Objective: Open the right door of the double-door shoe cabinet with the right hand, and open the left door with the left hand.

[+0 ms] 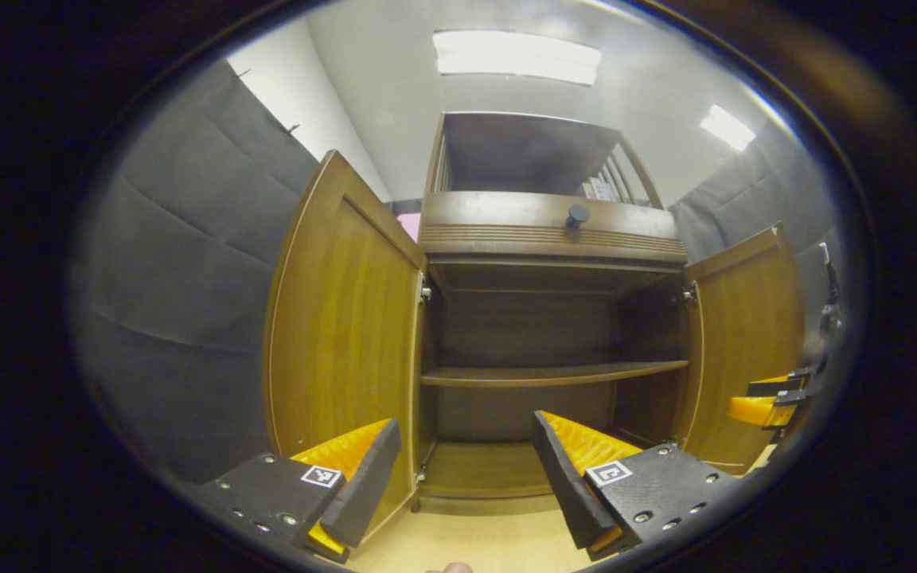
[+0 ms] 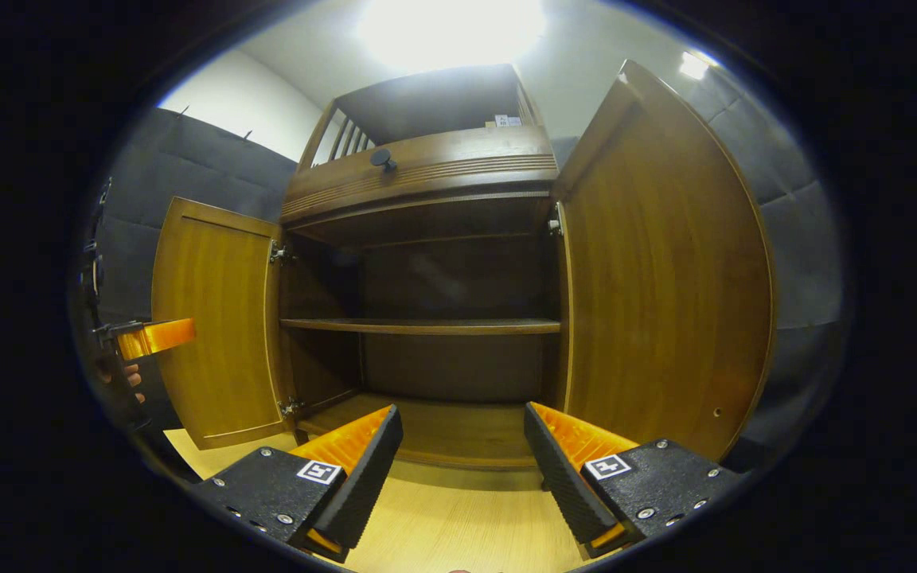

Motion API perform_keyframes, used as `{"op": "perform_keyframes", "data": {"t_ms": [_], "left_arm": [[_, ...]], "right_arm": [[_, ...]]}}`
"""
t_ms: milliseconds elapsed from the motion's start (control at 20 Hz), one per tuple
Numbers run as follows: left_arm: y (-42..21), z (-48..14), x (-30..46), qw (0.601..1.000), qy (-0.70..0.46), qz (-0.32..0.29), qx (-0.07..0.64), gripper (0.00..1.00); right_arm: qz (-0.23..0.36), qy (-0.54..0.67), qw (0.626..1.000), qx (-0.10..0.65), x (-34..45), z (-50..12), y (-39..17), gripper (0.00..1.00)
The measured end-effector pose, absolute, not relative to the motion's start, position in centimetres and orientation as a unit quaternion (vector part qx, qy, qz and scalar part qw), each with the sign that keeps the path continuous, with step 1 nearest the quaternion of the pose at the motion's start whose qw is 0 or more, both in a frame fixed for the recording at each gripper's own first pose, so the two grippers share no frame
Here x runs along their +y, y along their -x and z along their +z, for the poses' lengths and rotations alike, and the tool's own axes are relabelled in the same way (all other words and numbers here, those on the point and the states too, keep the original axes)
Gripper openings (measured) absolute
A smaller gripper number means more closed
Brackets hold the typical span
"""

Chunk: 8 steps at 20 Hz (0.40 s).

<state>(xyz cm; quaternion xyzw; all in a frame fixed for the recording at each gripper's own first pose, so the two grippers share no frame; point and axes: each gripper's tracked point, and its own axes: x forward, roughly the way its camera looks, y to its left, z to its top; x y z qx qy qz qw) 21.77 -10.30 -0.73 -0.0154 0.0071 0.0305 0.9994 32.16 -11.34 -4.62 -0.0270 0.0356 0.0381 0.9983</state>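
The brown wooden shoe cabinet (image 1: 546, 239) stands in front of me with both doors swung wide. In the left gripper view the left door (image 1: 339, 334) hangs open just beyond my left gripper (image 1: 462, 469), which is open and holds nothing. The right door (image 1: 745, 342) is open too, with the right gripper's orange finger (image 1: 769, 402) beside it. In the right gripper view my right gripper (image 2: 462, 461) is open, apart from the right door (image 2: 657, 278). At that view's far left, the left gripper (image 2: 148, 338) shows by the left door (image 2: 216, 318), a hand (image 2: 132, 378) under it.
A single shelf (image 1: 554, 372) crosses the dark interior. Above the doors is a drawer front with a round black knob (image 1: 577, 213) and an upper railed rack (image 1: 522, 151). Light wood floor (image 1: 474, 541) lies before the cabinet. Black padded walls (image 1: 180, 263) close in on both sides.
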Motion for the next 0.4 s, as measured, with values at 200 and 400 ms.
{"op": "perform_keyframes", "data": {"t_ms": [200,400], "left_arm": [[-22.7,-1.7,-10.5,0.999,0.022,0.027,0.021,1.0],[-23.0,-2.8,-10.6,0.998,0.026,0.029,0.042,1.0]], "right_arm": [[0.051,0.028,0.997,0.043,-10.7,-5.6,-32.6,0.91],[0.051,0.034,0.997,0.046,-10.8,-5.9,-32.9,0.91]]}}
